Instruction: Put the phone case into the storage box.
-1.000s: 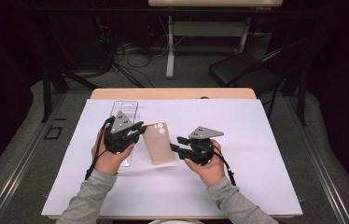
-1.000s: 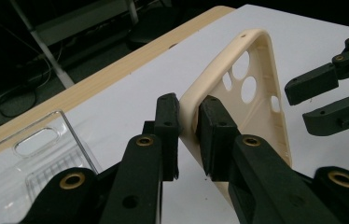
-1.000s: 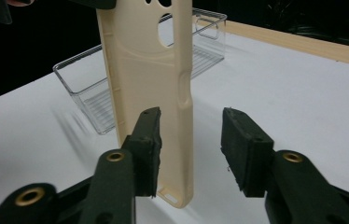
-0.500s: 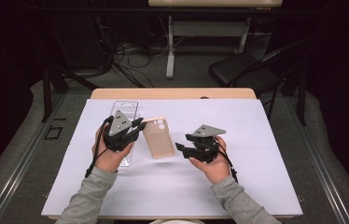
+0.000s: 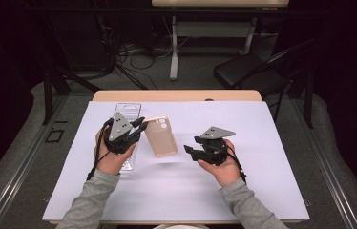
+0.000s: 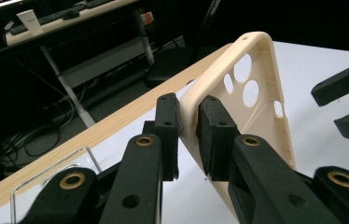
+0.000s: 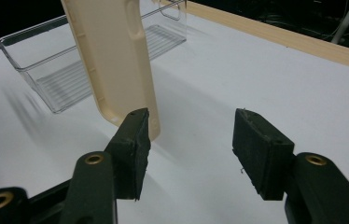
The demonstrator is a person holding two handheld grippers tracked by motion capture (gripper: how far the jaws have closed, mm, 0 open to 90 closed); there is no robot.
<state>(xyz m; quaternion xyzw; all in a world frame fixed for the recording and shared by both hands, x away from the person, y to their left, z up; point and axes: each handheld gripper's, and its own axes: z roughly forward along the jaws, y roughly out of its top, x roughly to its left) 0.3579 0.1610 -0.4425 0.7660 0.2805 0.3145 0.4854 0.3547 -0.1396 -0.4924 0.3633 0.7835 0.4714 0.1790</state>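
High view shows your left tongs [image 5: 141,125] clamped on the edge of the beige soft-plastic phone case [image 5: 161,136], holding it tilted above the white-covered worktop [image 5: 262,143], just beside the clear rectangular plastic tray [image 5: 125,109]. Your right tongs [image 5: 189,150] stand apart with nothing between the pads, having just been opening, near the case's lower end without touching it. Both your hands hover over the worktop's middle.

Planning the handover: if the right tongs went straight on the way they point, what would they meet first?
Probably the beige phone case, held up by the left tongs: its lower end hangs just past the right tongs' left pad. Depth is unclear; they might slip beside it.
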